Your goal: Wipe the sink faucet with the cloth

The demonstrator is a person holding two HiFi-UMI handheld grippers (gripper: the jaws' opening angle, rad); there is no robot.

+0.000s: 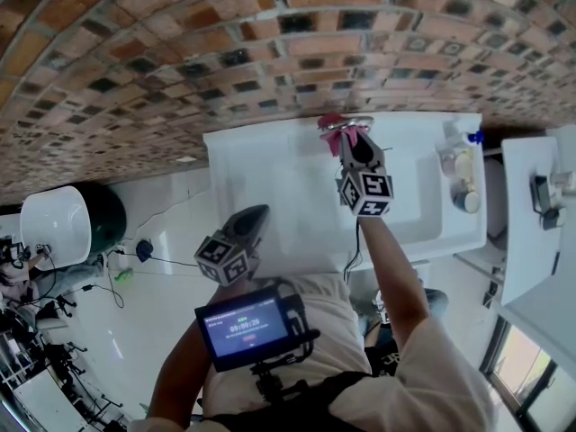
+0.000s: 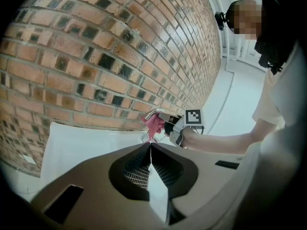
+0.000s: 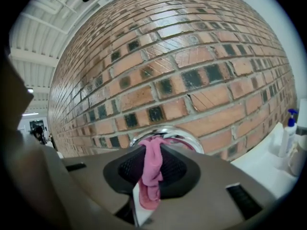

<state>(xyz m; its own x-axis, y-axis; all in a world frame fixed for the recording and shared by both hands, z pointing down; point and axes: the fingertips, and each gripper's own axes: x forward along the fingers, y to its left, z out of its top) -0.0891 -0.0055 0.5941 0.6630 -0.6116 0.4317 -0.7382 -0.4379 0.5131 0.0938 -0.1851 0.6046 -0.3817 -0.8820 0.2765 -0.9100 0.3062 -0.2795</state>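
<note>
A chrome faucet (image 1: 353, 121) rises at the back of the white sink (image 1: 261, 165), against the brick wall. My right gripper (image 1: 353, 142) is shut on a pink cloth (image 3: 152, 169) and holds it pressed against the faucet (image 3: 165, 132). From the left gripper view the cloth (image 2: 153, 125) hangs over the faucet (image 2: 154, 113). My left gripper (image 1: 256, 216) is shut and holds nothing; it hovers at the sink's near edge, well short of the faucet.
Bottles stand on the sink's right ledge (image 1: 461, 165), among them a blue-topped pump bottle (image 3: 288, 133). Another white sink (image 1: 526, 214) is at the right. A round white basin (image 1: 56, 225) and cables (image 1: 126, 264) lie on the floor at left.
</note>
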